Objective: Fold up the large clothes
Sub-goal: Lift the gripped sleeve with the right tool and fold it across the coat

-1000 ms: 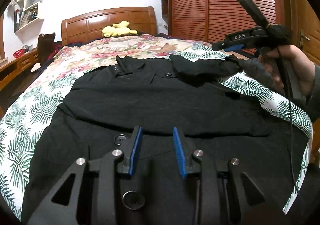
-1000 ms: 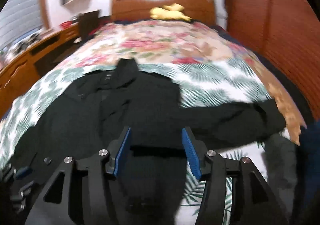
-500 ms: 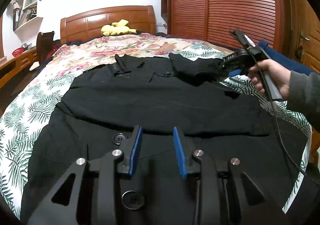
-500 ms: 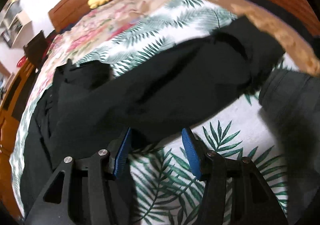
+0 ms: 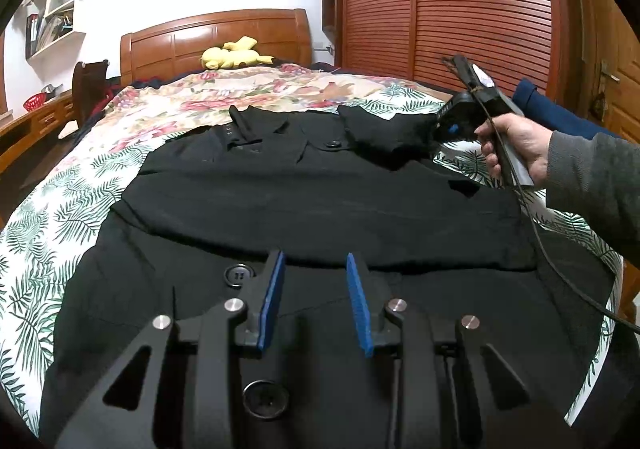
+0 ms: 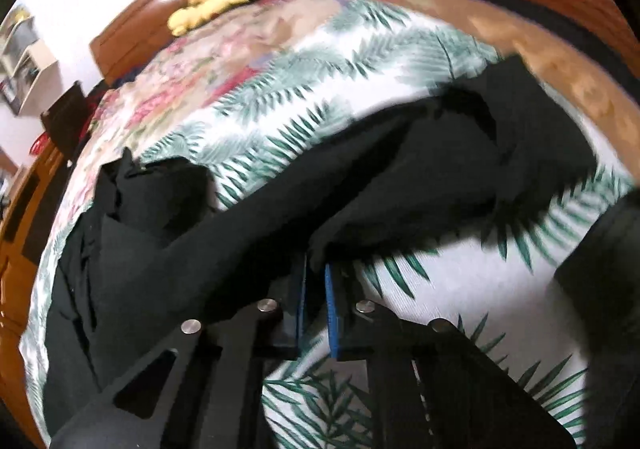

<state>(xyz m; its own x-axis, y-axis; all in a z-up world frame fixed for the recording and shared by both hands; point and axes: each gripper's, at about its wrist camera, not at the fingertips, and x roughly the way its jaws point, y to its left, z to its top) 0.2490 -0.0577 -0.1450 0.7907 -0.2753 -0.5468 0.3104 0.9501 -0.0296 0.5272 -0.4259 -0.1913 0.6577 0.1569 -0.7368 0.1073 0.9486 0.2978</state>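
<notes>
A large black coat lies spread flat on the leaf-print bedspread, buttons up, collar toward the headboard. My left gripper hovers over the coat's lower front, blue pads apart, nothing between them. The coat's right sleeve stretches out toward the bed's right side. A hand holds my right gripper at that sleeve. In the right wrist view the right gripper is shut, its pads pinching the near edge of the sleeve. The sleeve's cloth hides the fingertips.
A yellow plush toy sits by the wooden headboard. A slatted wardrobe lines the right side, with a blue bundle at the bed's edge. A desk and chair stand at the left.
The right gripper came down and across to the sleeve, rolled, and closed on its edge. The left gripper has stayed where it was, still open.
</notes>
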